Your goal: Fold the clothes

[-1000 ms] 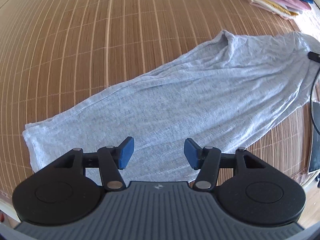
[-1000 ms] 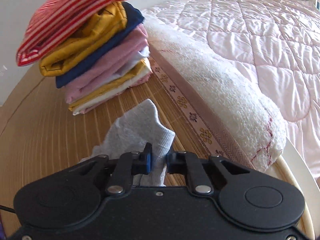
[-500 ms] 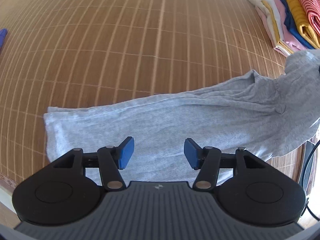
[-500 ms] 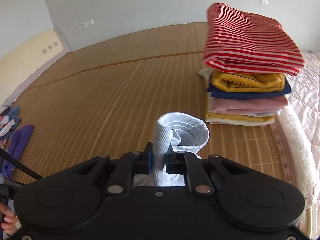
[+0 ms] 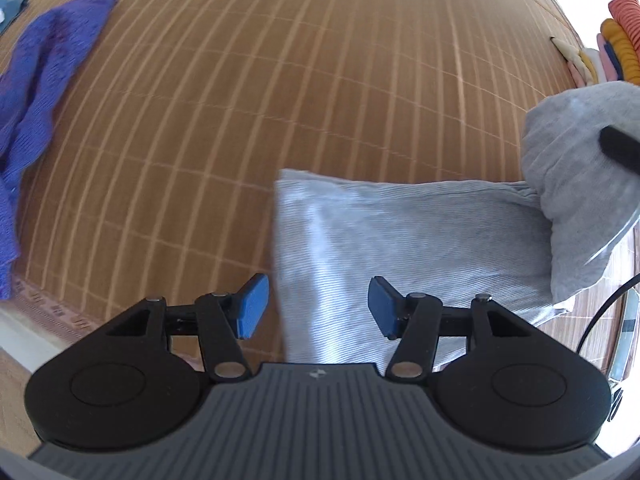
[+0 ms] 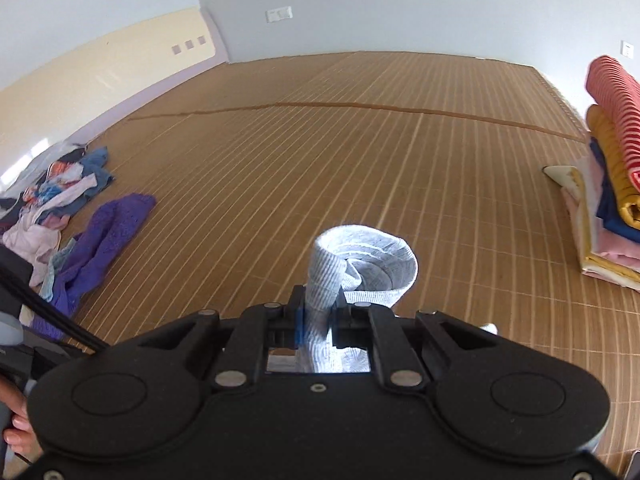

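One grey garment (image 5: 400,240) lies on the mat (image 5: 280,80); right gripper (image 6: 318,322) fingers pinch its end, left gripper (image 5: 316,306) fingers spread empty above it. One folded stack (image 6: 608,184) sits far right.

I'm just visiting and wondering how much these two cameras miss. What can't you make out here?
- Grey garment: what kind it is; left wrist view shows it partly doubled over, with the left gripper covering its near edge.
- Right gripper: its own body hides the cloth hanging below.
- Folded stack: cut off by the right edge in both views.
- Loose clothes pile: too small and jumbled to count, right wrist view.
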`<state>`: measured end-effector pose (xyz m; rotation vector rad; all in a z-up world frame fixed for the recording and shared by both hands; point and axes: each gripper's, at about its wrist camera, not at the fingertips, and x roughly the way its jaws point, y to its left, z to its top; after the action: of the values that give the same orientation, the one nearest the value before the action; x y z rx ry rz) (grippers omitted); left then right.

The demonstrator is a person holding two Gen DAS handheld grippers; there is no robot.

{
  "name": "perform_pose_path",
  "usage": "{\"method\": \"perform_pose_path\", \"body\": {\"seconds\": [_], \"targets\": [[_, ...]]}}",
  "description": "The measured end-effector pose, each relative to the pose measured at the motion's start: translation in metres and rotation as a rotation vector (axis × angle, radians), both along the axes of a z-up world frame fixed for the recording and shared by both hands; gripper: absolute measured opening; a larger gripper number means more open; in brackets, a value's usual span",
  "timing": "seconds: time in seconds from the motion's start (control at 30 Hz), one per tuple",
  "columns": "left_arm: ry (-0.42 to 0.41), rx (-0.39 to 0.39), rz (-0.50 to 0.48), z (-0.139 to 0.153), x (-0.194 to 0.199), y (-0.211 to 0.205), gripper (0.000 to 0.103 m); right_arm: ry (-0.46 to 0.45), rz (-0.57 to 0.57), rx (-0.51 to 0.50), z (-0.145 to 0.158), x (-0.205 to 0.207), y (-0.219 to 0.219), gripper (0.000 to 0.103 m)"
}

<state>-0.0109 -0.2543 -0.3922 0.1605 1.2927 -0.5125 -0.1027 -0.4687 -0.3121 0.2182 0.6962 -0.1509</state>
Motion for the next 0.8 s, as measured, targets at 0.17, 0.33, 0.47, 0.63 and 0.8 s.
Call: {"method": "perform_pose_path", "body": {"seconds": [0.17,0.33,0.47,0.63,0.8], "targets": [[0.010,0.004,-0.004,-0.005,0.010,0.036,0.062,0.070,0.150,-0.056,-0.032,0.023,0.057,0.013],[0.026,-0.007,0.003,-0.007,0.019,0.056,0.062,0.153,0.238,-0.096,-0.059,0.033,0.102,0.013],[0.034,-0.008,0.001,-0.010,0.024,0.063,0.062,0.185,0.261,-0.114,-0.070,0.031,0.125,0.014],[0.033,-0.022,-0.001,-0.009,0.032,0.061,0.062,0.280,0.335,-0.036,-0.086,0.032,0.137,0.033],[0.072,-0.150,-0.059,0.002,0.038,0.044,0.062,0.283,0.313,0.063,-0.076,0.014,0.127,0.054]]}}
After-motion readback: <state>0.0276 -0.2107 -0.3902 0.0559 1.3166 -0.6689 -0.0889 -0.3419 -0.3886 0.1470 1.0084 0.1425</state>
